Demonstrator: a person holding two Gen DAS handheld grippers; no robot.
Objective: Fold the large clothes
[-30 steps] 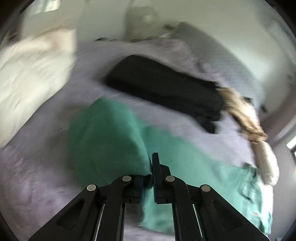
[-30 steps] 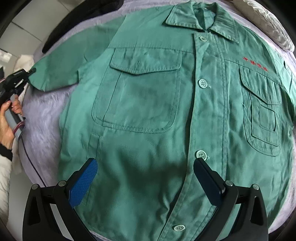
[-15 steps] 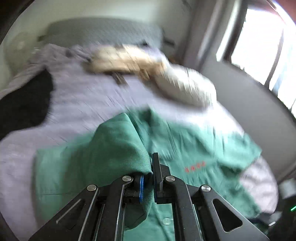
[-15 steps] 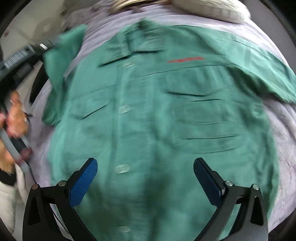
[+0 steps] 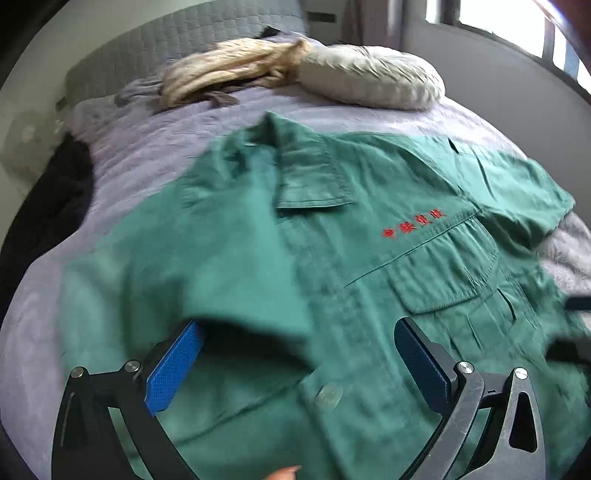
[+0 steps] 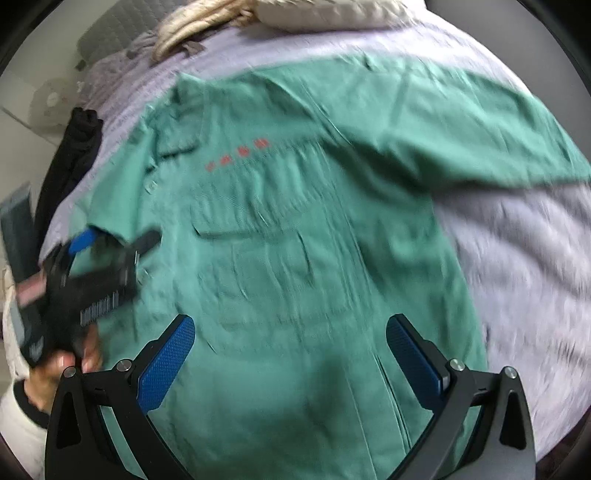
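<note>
A green button-up shirt (image 5: 369, 240) with red lettering lies front up on the purple bed cover (image 5: 147, 136). One sleeve (image 5: 221, 288) is folded across its chest. My left gripper (image 5: 297, 326) hovers over that sleeve's hem; its jaws are opening wide, and the hem lies loose between them near the left pad, not pinched. The right wrist view shows the same left gripper (image 6: 118, 238) at the shirt's (image 6: 295, 240) left side, held by a hand (image 6: 74, 354). My right gripper (image 6: 291, 321) stands open above the shirt's lower front, holding nothing. The other sleeve (image 6: 480, 140) lies spread out to the right.
A pale pillow (image 5: 369, 81) and a crumpled beige garment (image 5: 229, 66) lie at the head of the bed by a grey headboard (image 5: 184, 37). A black garment (image 5: 48, 206) sits at the left edge. A window (image 5: 498, 22) is at the upper right.
My left gripper carried the sleeve across onto the shirt's front, then let go and opened wide. My right gripper stayed open and shifted over the shirt towards its far sleeve.
</note>
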